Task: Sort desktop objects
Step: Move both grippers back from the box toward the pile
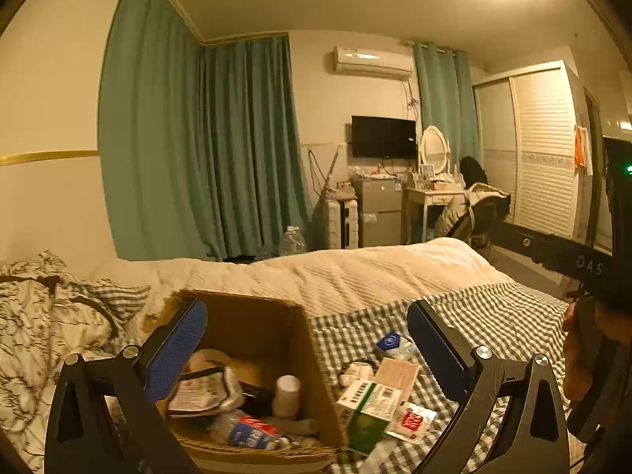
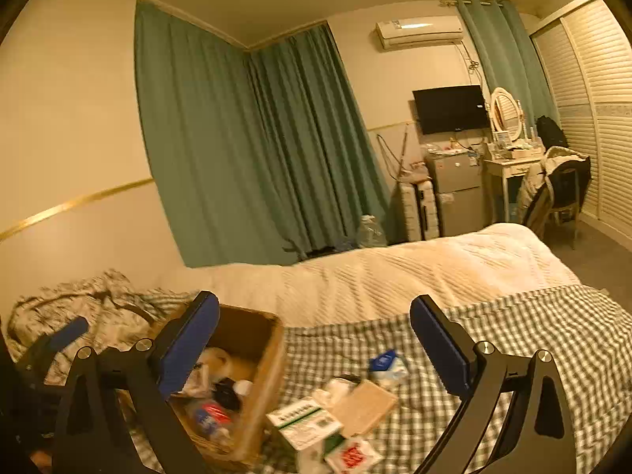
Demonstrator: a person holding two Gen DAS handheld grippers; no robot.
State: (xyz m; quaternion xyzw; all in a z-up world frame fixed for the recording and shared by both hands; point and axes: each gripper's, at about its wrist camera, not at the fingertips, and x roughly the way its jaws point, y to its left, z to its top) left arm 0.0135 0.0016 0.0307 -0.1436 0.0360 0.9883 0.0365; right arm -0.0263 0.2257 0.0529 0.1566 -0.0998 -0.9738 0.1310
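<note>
Clearly both tools hang empty over the bed, the left tool (image 1: 307,349) and right tool (image 2: 315,343) each spread wide. The green-and-white carton (image 2: 303,420) lies flat on the checked sheet (image 2: 525,331), touching the cardboard box (image 2: 264,379), long axis slanting toward it. Loose sachets overlapping it could get pinched along with it.

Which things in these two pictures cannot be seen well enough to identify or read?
- Lower contents of the cardboard box, left wrist view: hidden by its front wall and the left gripper.
- Print on the green-and-white carton, right wrist view: blurred.
- Red-printed packet, right wrist view: cut off by the bottom edge.
- Items on the dressing table, left wrist view: too small.
</note>
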